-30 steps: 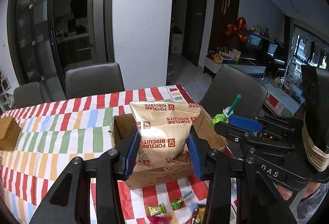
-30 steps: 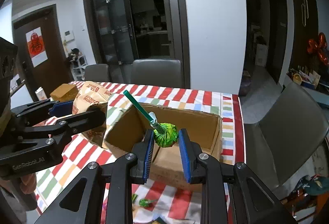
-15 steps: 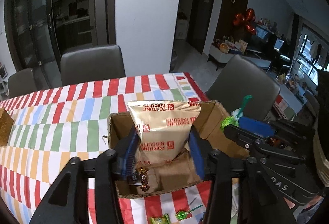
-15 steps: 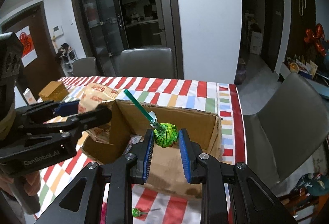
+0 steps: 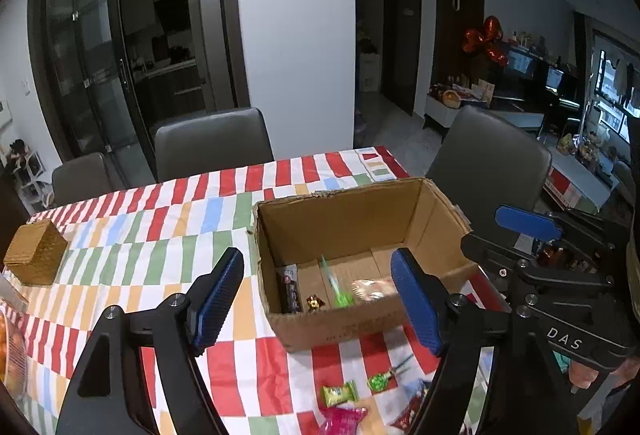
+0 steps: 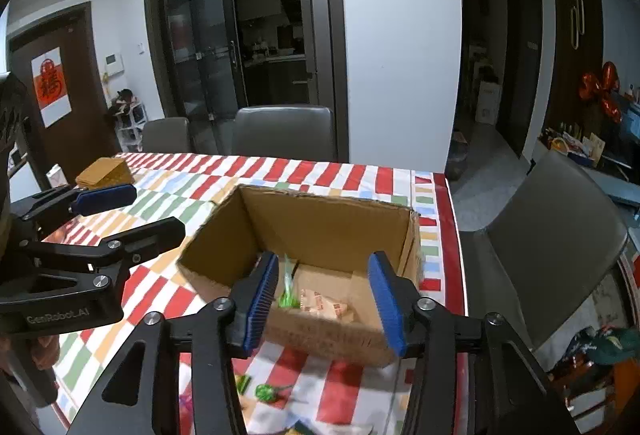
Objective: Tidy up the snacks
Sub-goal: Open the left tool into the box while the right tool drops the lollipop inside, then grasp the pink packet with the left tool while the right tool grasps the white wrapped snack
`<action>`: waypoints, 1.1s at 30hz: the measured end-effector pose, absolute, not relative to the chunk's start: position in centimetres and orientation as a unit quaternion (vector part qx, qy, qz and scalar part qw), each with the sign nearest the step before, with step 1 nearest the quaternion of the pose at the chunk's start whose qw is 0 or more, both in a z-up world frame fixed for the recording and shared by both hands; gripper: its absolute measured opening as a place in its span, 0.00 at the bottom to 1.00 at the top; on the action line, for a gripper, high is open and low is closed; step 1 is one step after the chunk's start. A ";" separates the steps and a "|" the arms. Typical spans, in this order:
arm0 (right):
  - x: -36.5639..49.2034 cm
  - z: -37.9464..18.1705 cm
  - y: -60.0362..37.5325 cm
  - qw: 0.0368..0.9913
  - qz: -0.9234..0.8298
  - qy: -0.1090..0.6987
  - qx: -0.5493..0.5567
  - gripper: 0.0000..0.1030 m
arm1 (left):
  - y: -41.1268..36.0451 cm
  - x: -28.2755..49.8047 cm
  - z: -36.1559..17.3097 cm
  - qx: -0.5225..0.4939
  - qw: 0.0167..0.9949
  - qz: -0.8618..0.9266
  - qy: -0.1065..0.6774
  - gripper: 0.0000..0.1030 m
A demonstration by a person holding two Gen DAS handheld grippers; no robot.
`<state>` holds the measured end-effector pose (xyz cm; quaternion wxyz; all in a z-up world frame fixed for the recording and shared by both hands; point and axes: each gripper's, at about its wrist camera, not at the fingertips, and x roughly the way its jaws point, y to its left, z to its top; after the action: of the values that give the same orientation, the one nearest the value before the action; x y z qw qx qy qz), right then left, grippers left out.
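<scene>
**Both grippers open above the snack box**

The left gripper (image 5: pixel 318 295) hangs over the near left part of the open brown cardboard box (image 5: pixel 340 219), its 2 blue-padded jaws spread wide with nothing between them; they have just been opening. The right gripper (image 6: pixel 324 299) hovers at the box's near wall (image 6: pixel 328 335), jaws apart and empty, also just opened.

Inside the box, on its floor, lie a tan biscuit packet with red print (image 6: pixel 324 307), blurred in the left view (image 5: pixel 370 289), and a green-wrapped lollipop with a green stick (image 5: pixel 338 291) just beside it. A dark wrapped bar (image 5: pixel 291 289) and a small brown-and-gold candy (image 5: pixel 315 302) rest by the left wall.

The box sits on a table covered with a red, green, blue and orange checked cloth (image 5: pixel 180 227). In front of it, loose on the cloth, are a green candy (image 5: pixel 339 393), a second green lollipop (image 5: pixel 380 381) and a pink wrapper (image 5: pixel 344 417). A woven tan box (image 5: pixel 36 255) stands well apart at the left.
</scene>
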<state>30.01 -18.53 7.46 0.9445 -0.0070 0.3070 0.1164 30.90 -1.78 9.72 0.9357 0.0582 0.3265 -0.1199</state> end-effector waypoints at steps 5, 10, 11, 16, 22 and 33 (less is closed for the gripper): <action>27.6 7.6 -18.2 0.944 0.133 0.301 -0.003 0.48 | -1.4 28.2 10.0 0.057 0.938 -0.123 0.318 0.74; 25.4 7.3 -17.7 0.947 0.127 0.294 -0.014 0.54 | -0.9 25.8 9.3 0.056 0.939 -0.122 0.317 0.76; 25.0 7.1 -17.7 0.948 0.123 0.294 -0.016 0.54 | -0.9 25.3 9.0 0.058 0.939 -0.120 0.318 0.76; 23.7 5.8 -17.9 0.945 0.115 0.305 -0.022 0.54 | -0.9 23.9 7.4 0.073 0.933 -0.116 0.332 0.77; 22.8 3.9 -18.5 0.939 0.108 0.325 -0.018 0.54 | -1.0 22.2 4.9 0.072 0.924 -0.117 0.357 0.78; 21.7 -1.4 -19.1 0.918 0.095 0.384 -0.023 0.54 | -1.0 21.3 0.0 0.077 0.902 -0.109 0.411 0.78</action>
<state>21.71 -19.08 -1.36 0.9183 -0.0226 0.3838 0.0949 21.28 -0.96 -0.05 0.9017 0.0767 0.4113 -0.1090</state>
